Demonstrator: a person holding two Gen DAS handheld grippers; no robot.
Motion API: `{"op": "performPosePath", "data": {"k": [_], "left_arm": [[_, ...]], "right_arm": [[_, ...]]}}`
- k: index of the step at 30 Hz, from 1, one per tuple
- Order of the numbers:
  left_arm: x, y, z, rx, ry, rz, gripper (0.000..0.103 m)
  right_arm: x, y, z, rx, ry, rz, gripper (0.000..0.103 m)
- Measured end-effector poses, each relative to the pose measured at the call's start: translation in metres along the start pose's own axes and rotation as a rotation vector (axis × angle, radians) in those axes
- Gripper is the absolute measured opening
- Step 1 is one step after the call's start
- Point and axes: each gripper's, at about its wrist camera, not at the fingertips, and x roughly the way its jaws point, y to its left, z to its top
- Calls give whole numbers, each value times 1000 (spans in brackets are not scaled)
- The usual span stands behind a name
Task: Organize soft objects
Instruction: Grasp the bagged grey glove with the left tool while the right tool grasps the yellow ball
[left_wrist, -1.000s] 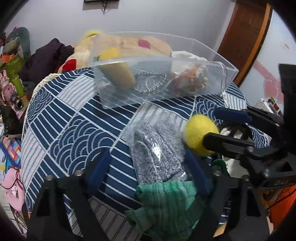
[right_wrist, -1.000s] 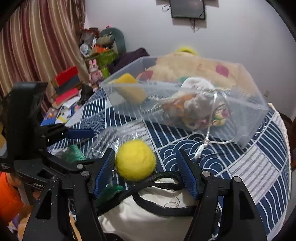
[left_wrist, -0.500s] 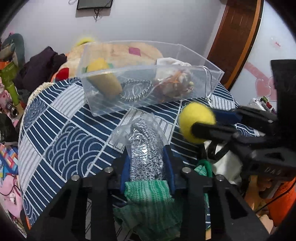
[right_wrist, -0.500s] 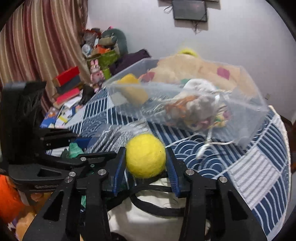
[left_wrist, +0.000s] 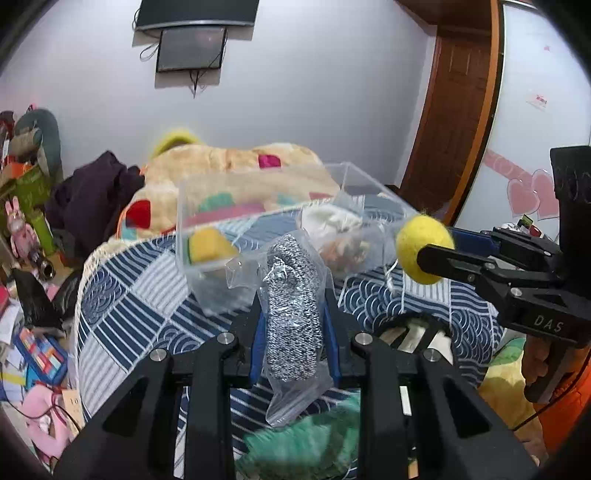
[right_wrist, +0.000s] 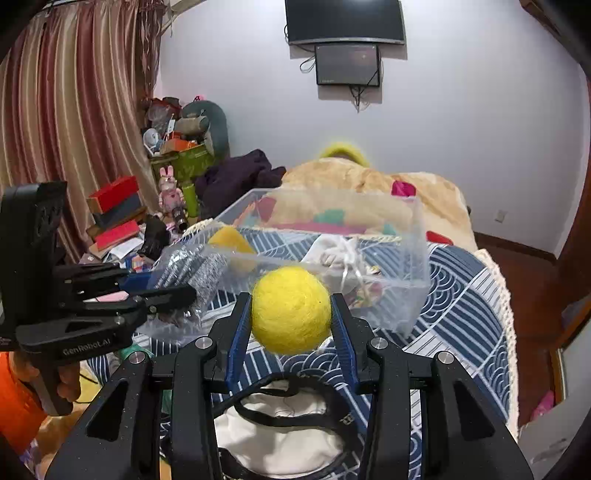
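My left gripper (left_wrist: 293, 314) is shut on a grey knit item in a clear plastic bag (left_wrist: 291, 302) and holds it above the blue patterned table; it also shows in the right wrist view (right_wrist: 192, 269). My right gripper (right_wrist: 291, 314) is shut on a yellow felt ball (right_wrist: 291, 309), seen too in the left wrist view (left_wrist: 423, 254). Both are held up just in front of a clear plastic bin (left_wrist: 207, 206) that holds a yellow sponge (left_wrist: 210, 249) and a pale bundle (left_wrist: 332, 221).
A green knit cloth (left_wrist: 306, 443) lies below the left gripper. A white bag with black straps (right_wrist: 280, 443) lies below the right gripper. The round table's cloth (right_wrist: 461, 295) drops off at the right. Clutter (right_wrist: 118, 221) is stacked on the left.
Both grippers closed, the left on the bagged grey knit, the right on the yellow ball, and lifted them off the table toward the bin.
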Motion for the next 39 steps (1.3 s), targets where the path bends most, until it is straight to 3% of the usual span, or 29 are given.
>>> {"op": "performPosePath", "data": {"k": [9, 17, 29, 39], "left_arm": [[-8, -13, 39, 47, -78, 10, 27], [16, -5, 70, 30, -103, 29, 27], [89, 11, 73, 8, 5, 39, 28], [124, 8, 64, 47, 68, 65, 28]], "right_arm": [[-4, -18, 27, 41, -72, -41, 39], [7, -41, 53, 80, -112, -88, 39], [57, -56, 49, 95, 0, -124, 39], [78, -58, 43, 73, 59, -116, 41]]}}
